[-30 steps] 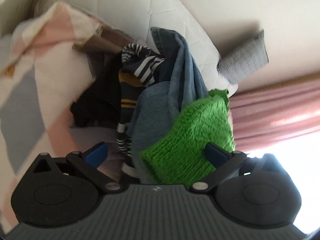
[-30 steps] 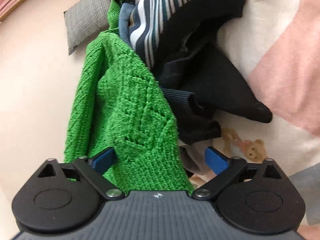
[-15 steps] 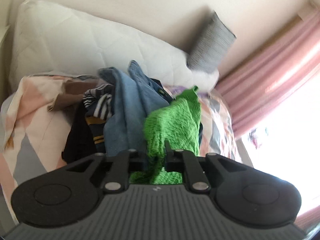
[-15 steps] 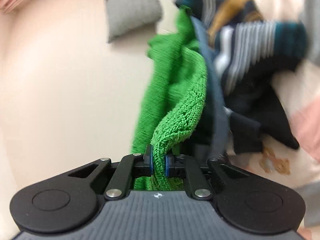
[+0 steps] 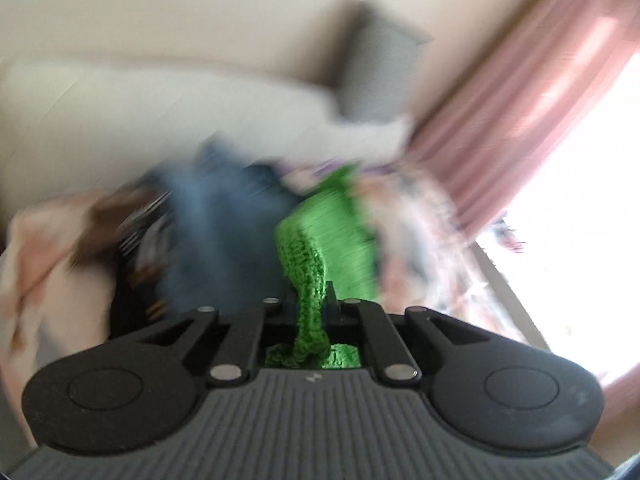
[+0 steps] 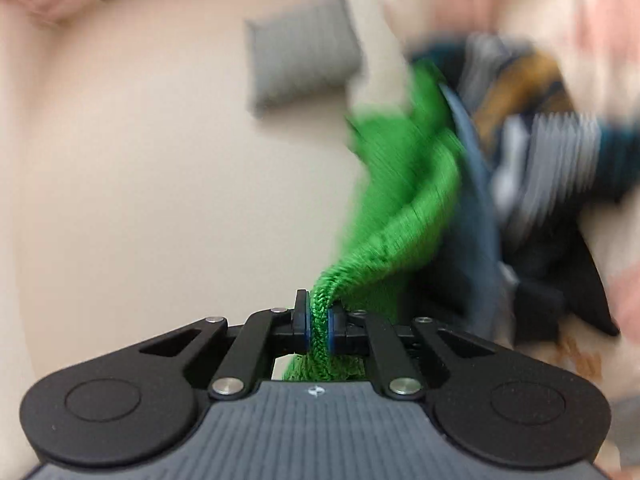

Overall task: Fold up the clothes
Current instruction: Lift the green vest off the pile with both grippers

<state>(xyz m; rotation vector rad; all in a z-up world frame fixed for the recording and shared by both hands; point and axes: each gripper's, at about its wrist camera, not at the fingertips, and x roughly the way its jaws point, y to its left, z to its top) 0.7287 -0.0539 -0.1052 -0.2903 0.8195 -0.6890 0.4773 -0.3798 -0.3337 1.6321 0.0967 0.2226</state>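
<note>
A bright green knitted sweater [image 5: 328, 236] stretches from a heap of clothes towards me. My left gripper [image 5: 310, 304] is shut on one bunched edge of it. My right gripper [image 6: 318, 320] is shut on another edge of the same green sweater [image 6: 404, 184], pinched between the blue pads. The sweater's far end still lies against the pile: a blue denim garment [image 5: 224, 232], a striped top [image 6: 560, 148] and a black garment [image 6: 560, 292]. Both views are motion-blurred.
The clothes lie on a bed with a pink, white and grey patterned cover [image 5: 36, 264]. A white pillow [image 5: 160, 112] and a grey cushion [image 5: 376, 76] lean on the cream wall. Pink curtains [image 5: 520, 92] and a bright window are at the right.
Both grippers went from open around the green sweater to shut on it. They have since pulled back, drawing the sweater out of the pile, and the views now blur with motion.
</note>
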